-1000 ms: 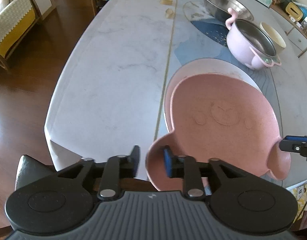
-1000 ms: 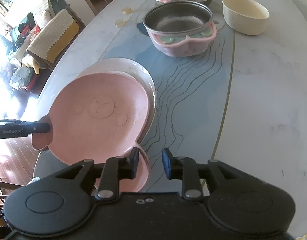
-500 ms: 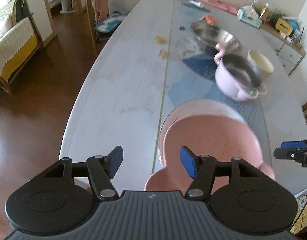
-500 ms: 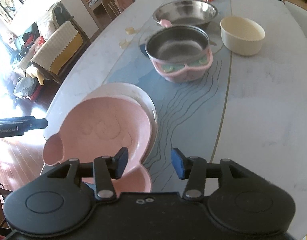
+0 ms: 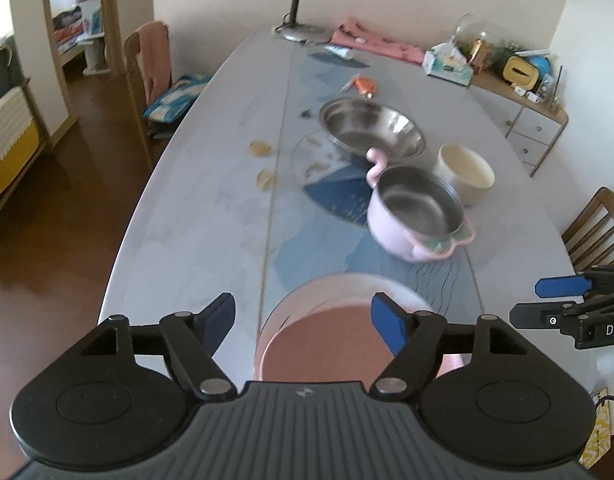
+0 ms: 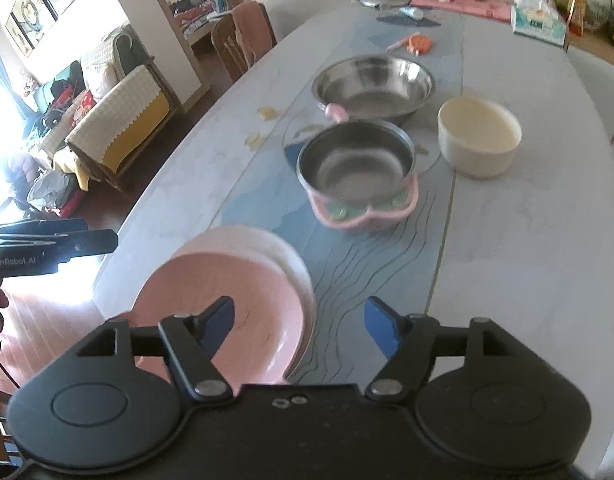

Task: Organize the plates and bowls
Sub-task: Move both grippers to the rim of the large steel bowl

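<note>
A pink bear-shaped plate [image 5: 327,344] [image 6: 223,288] lies on a pale round plate [image 5: 339,286] [image 6: 263,242] at the near end of the table. My left gripper [image 5: 303,320] is open and empty, raised above and behind the plates. My right gripper [image 6: 299,320] is open and empty too, above the plates' right edge. Further along stand a pink steel-lined bowl with handles [image 5: 415,212] [image 6: 359,176], a cream bowl [image 5: 465,172] [image 6: 479,136] and a wide steel bowl [image 5: 371,128] [image 6: 373,82].
The long marble table [image 5: 211,208] has a blue runner down its middle. Crumbs [image 5: 261,148], an orange item [image 5: 363,85], a lamp [image 5: 303,28] and a tissue box [image 5: 447,65] lie at the far end. Chairs stand at the left [image 5: 147,68] and right [image 5: 599,224].
Both grippers opened, let go of the pink plate's ears, and pulled up and back. The pink plate now rests on the pale plate.
</note>
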{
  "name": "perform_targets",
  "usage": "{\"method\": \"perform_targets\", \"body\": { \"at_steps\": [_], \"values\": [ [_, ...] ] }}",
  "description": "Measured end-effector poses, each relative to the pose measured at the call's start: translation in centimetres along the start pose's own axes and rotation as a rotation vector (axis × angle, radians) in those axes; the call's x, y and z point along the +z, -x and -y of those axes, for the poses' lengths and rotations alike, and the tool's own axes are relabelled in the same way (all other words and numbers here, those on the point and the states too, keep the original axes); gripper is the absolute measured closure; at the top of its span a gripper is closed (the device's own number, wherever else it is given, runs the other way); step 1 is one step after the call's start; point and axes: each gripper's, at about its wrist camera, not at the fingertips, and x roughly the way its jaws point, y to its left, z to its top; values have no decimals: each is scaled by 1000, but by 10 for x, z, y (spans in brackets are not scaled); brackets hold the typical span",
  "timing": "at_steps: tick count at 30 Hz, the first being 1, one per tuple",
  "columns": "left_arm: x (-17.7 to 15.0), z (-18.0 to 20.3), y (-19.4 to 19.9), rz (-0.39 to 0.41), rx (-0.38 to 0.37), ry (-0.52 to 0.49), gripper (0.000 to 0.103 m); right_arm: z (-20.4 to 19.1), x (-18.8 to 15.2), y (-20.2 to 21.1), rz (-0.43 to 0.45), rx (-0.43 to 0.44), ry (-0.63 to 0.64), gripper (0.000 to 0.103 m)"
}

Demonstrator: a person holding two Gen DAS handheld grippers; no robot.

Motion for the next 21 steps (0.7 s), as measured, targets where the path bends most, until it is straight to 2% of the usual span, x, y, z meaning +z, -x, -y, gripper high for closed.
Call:
{"method": "perform_targets", "body": {
  "at_steps": [4,11,21],
  "values": [
    [20,10,-10,15,-10,5,25,10,20,5,29,-22,17,21],
    [66,30,-39,45,19,8,25,38,71,-3,47,-34,45,9],
    [141,50,-98,45,64,44,25,82,152,-41,37,-31,76,5]
  ]
}}
